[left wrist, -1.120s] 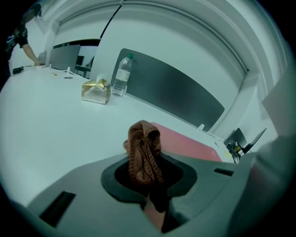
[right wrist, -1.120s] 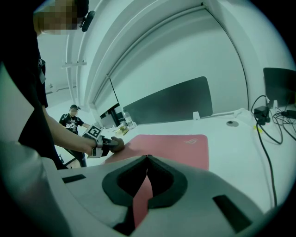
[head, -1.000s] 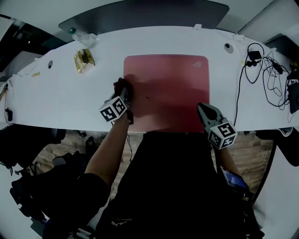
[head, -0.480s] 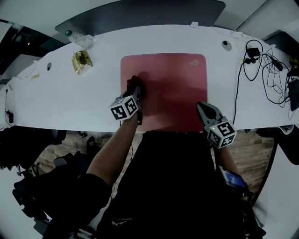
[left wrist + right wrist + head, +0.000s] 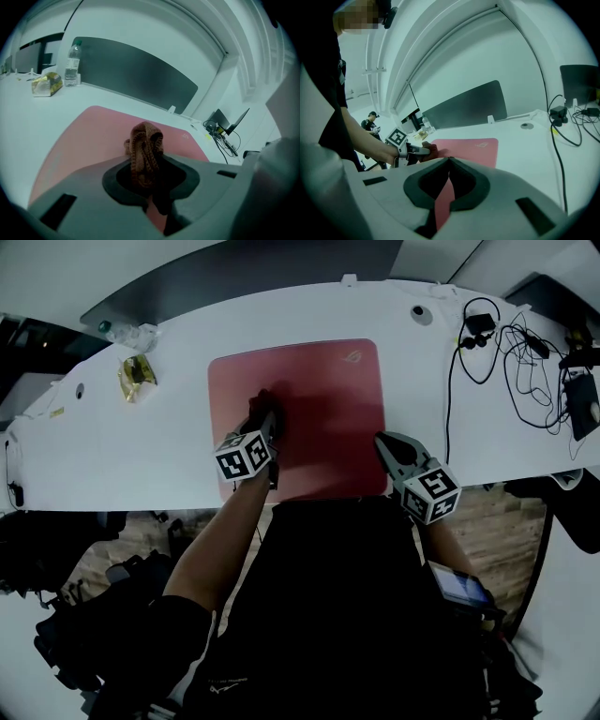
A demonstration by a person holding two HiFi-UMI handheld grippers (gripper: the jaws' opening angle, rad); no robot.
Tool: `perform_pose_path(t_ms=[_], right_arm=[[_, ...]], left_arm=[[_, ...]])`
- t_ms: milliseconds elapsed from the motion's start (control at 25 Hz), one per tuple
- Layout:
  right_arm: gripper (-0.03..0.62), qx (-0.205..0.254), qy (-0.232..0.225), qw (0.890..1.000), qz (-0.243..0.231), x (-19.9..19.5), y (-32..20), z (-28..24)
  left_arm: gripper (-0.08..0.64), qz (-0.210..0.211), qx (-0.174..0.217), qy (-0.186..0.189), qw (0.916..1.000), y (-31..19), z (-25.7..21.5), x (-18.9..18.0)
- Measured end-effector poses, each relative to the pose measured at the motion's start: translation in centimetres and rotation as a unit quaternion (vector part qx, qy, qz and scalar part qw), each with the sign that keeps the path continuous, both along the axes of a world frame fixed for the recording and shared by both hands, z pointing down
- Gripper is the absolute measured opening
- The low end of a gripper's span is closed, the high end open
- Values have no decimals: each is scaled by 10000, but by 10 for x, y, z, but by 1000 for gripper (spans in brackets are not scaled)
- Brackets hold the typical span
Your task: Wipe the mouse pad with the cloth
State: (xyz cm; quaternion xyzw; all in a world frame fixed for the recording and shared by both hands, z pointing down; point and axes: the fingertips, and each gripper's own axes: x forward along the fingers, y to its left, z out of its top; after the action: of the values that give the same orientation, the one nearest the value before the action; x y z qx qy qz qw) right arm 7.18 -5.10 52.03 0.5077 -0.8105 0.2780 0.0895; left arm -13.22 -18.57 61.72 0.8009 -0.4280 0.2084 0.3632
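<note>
The red mouse pad (image 5: 319, 390) lies flat on the white desk (image 5: 112, 456). My left gripper (image 5: 265, 426) is over the pad's left half, shut on a bunched brown knitted cloth (image 5: 255, 411) that rests on the pad. In the left gripper view the cloth (image 5: 144, 145) stands up between the jaws over the pad (image 5: 79, 136). My right gripper (image 5: 386, 448) sits at the pad's near right corner, shut and holding nothing. The right gripper view shows its tips (image 5: 449, 160) met, with the pad (image 5: 476, 146), the left gripper (image 5: 417, 151) and the cloth (image 5: 433, 149) beyond.
A water bottle (image 5: 71, 65) and a yellow packet (image 5: 46, 84) stand at the desk's far left. Tangled black cables (image 5: 506, 352) and a plug lie at the right. A dark screen panel (image 5: 136, 70) runs along the desk's back edge. Another person (image 5: 371, 123) stands far off.
My left gripper has carried the cloth from the pad's left edge rightwards onto the pad. The right gripper has stayed at the near right corner. The head view has shifted.
</note>
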Motion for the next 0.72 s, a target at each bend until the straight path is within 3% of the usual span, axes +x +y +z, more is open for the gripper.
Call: perform_pose_path(t_ms=[720], right_arm=[[25,11,-181,9998,-96,47,5,7]], left_arm=[[86,682,-117,-72,9976,21,1,107]])
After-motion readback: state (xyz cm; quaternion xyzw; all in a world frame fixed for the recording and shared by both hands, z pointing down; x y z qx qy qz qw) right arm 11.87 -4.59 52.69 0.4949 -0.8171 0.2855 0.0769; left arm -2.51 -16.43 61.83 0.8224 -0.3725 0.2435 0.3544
